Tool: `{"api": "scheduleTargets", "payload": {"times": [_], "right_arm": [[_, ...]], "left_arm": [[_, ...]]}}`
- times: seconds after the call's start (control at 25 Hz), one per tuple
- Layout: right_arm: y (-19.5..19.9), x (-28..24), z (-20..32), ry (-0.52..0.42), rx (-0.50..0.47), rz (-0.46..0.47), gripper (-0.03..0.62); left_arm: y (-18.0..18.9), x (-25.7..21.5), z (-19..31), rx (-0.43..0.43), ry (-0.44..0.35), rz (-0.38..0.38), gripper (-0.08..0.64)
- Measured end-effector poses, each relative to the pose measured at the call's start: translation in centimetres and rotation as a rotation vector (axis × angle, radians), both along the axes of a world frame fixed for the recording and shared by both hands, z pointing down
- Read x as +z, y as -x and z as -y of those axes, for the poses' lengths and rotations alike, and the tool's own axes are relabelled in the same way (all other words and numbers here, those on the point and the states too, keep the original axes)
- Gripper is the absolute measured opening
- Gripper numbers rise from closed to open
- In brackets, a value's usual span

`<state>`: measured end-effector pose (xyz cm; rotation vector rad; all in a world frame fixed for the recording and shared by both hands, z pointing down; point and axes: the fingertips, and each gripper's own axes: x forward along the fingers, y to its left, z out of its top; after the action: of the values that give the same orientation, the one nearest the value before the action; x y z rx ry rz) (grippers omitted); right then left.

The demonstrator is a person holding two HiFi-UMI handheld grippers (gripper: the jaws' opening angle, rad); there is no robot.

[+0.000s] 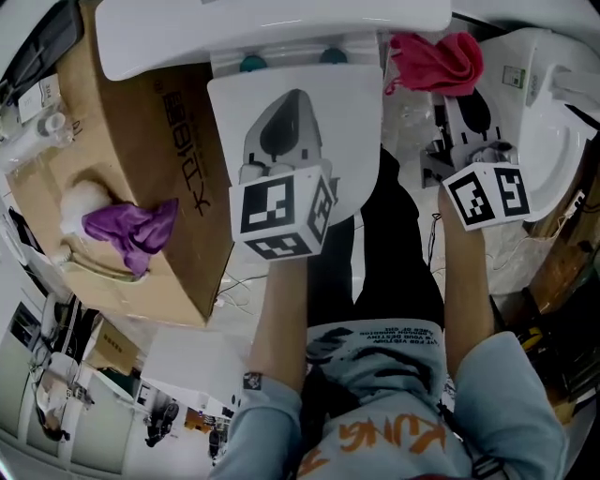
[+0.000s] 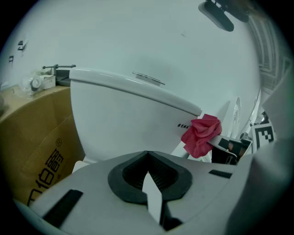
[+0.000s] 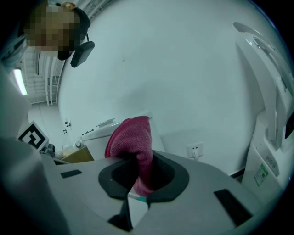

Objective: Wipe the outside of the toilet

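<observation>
The white toilet tank (image 1: pixel 272 28) stands straight ahead at the top of the head view; its front wall (image 2: pixel 128 119) fills the left gripper view. My left gripper (image 1: pixel 291 80) (image 2: pixel 148 153) is shut with nothing in it and points at the tank from a short way off. My right gripper (image 1: pixel 450 89) (image 3: pixel 138 158) is shut on a red cloth (image 1: pixel 436 61) (image 3: pixel 133 137), held up beside the tank's right end. The cloth (image 2: pixel 201 134) bunches above the jaws. The tank (image 3: pixel 98 133) shows small behind it.
A cardboard box (image 1: pixel 141 159) (image 2: pixel 36 137) stands tight against the tank's left side, with a purple cloth (image 1: pixel 131 230) and small items on top. A second white toilet (image 1: pixel 553 122) (image 3: pixel 271 114) stands at the right. Cables lie on the floor by the person's legs.
</observation>
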<state>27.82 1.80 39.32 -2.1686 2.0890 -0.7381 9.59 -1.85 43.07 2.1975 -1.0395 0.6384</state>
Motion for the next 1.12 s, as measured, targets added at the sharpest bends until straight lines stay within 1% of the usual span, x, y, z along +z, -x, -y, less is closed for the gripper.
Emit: {"api": "scheduleTargets", "payload": {"times": [0.08,0.2,0.32,0.44,0.64,0.88,1.0,1.12], "right_arm": [[1.3,0.8,-0.4,0.018,-0.045,-0.004,0.063],[4.9,2.0,-0.3,0.041,-0.131,0.013,0.063],[9.8,2.6,0.5,0.051,-0.232,0.044,0.063],[14.9,2.6,2.3,0.038,-0.344,0.073,0.063],[22.1,2.5,5.2,0.012,-0.508,0.088,0.063],[28.0,3.2,8.8,-0.007,-0.595,0.079,0.063],[30.1,4.4,10.4,-0.002,-0.625,0.068,0.063],[31.4,5.9,11.8,0.017,-0.647,0.054,0.063]], "left_arm": [[1.1,0.5,0.1,-0.033,0.013,-0.006,0.017],[3.1,0.9,0.1,-0.071,0.021,-0.013,0.017],[5.9,1.2,0.3,-0.127,0.025,-0.008,0.017],[9.0,1.3,0.7,-0.193,0.021,0.001,0.017],[14.4,1.5,0.9,-0.309,0.017,0.015,0.017],[19.7,2.2,1.5,-0.39,0.017,0.029,0.017],[21.0,2.7,1.9,-0.421,0.028,0.012,0.017],[21.4,3.2,2.5,-0.436,0.032,0.005,0.017]]}}
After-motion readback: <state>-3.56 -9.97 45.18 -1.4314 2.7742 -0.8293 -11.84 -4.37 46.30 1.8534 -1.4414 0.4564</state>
